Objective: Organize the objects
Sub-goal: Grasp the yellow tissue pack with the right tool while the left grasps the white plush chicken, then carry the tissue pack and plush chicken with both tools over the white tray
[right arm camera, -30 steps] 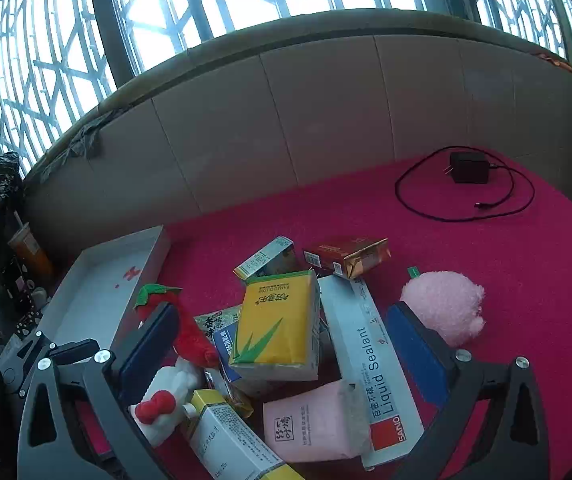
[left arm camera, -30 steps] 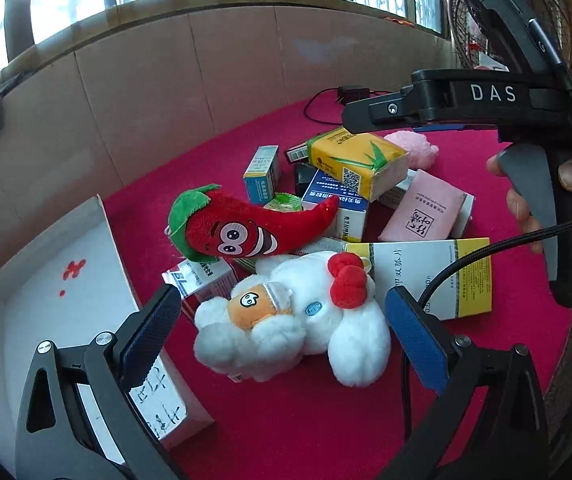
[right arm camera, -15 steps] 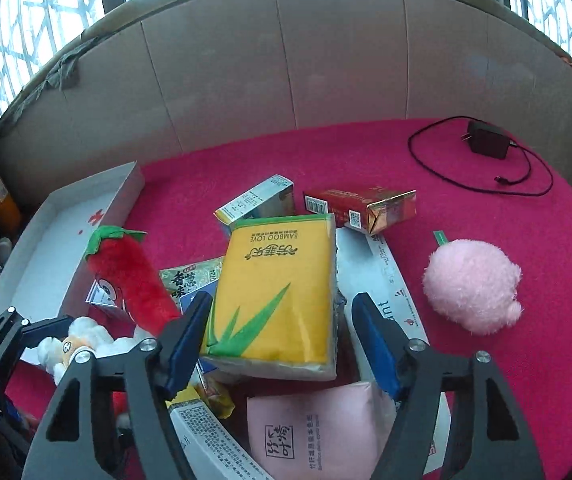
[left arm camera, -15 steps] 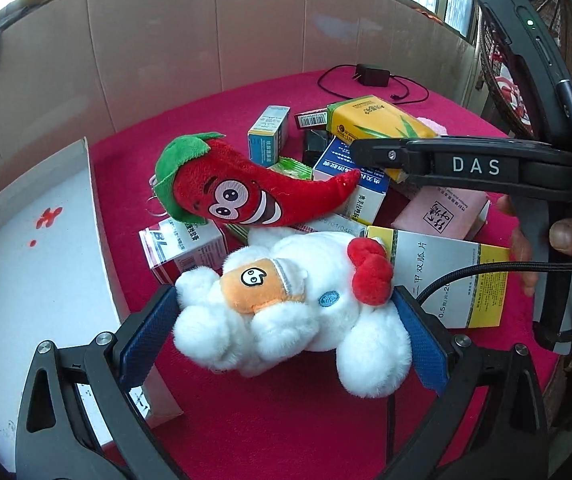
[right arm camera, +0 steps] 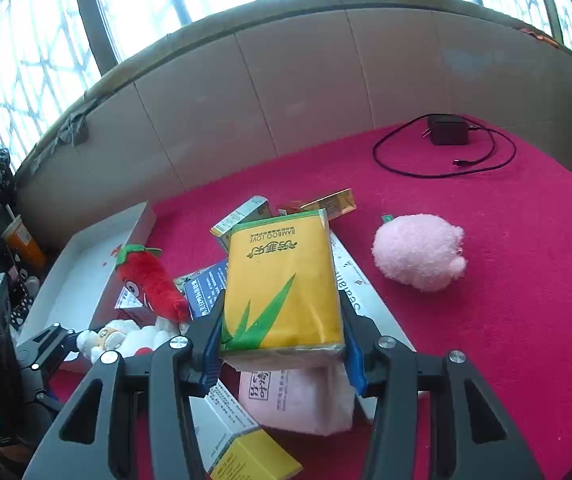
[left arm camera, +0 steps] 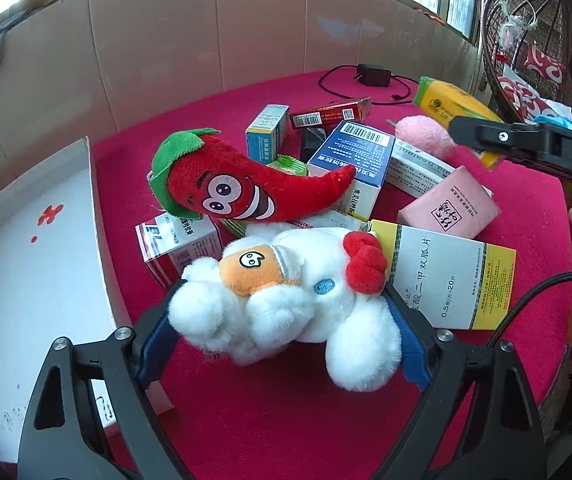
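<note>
A pile of objects lies on the red table. My left gripper (left arm camera: 286, 340) is shut on a white plush toy (left arm camera: 286, 300) with an orange face and a red bow, low at the pile's near edge. A red chili plush (left arm camera: 245, 192) lies just behind it on the boxes. My right gripper (right arm camera: 281, 344) is shut on a yellow tissue pack (right arm camera: 281, 280) and holds it lifted above the pile; the pack also shows in the left wrist view (left arm camera: 450, 108). A pink plush (right arm camera: 418, 252) lies to the right.
An open white box (left arm camera: 25, 272) stands left of the pile. Several medicine boxes, a pink tissue pack (left arm camera: 450, 208) and a white and yellow box (left arm camera: 454, 280) make up the pile. A black charger with cable (right arm camera: 446, 136) lies at the back. A cardboard wall rims the table.
My left gripper moved in and shut on the white plush. My right gripper closed on the yellow tissue pack and lifted it off the pile.
</note>
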`<state>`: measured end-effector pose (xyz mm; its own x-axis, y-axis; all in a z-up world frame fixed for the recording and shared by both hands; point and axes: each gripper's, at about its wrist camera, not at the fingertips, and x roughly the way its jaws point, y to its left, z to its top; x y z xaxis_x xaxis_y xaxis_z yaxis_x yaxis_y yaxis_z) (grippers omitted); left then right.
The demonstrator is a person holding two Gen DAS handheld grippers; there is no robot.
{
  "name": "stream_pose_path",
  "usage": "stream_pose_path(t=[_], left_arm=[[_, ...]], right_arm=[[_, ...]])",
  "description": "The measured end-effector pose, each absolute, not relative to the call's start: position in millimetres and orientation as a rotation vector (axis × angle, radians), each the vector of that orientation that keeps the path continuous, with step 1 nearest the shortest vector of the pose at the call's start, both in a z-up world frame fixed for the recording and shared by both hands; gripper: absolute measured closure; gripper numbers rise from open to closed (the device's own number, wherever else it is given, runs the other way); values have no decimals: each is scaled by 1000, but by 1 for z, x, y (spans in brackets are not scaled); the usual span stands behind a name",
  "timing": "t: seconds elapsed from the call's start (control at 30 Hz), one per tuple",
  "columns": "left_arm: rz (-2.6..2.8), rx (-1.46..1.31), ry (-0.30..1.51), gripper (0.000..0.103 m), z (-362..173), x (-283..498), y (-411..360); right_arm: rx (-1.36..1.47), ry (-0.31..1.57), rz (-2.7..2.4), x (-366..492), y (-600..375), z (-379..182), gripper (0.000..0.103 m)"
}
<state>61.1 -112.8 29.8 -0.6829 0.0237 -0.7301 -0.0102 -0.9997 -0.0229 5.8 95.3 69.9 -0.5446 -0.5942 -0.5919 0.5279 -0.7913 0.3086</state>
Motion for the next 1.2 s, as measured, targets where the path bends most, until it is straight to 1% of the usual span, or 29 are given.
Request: stream_pose_path(t=[0.17, 0.2, 0.43, 0.6, 0.73, 1.2], left_arm=[[2922, -1155, -57, 32, 41, 70, -114], [2929, -1147, -69, 33, 44, 72, -115], [2990, -1054, -94, 35, 58, 86, -116], [3008, -923, -189, 36, 81, 101, -125], [3030, -861, -223, 36, 94, 114, -128], [3086, -866, -218, 36, 98, 127, -128]], right_arm=[[877, -193, -2320, 14, 116, 87, 54], [863, -195, -2319, 17, 116, 90, 54], [785, -181, -2310, 36, 113, 104, 54], [747, -191, -2298, 45, 113, 114, 54], [703, -184, -2292, 54, 112, 121, 54], [698, -153, -2269, 64, 104, 126, 54]])
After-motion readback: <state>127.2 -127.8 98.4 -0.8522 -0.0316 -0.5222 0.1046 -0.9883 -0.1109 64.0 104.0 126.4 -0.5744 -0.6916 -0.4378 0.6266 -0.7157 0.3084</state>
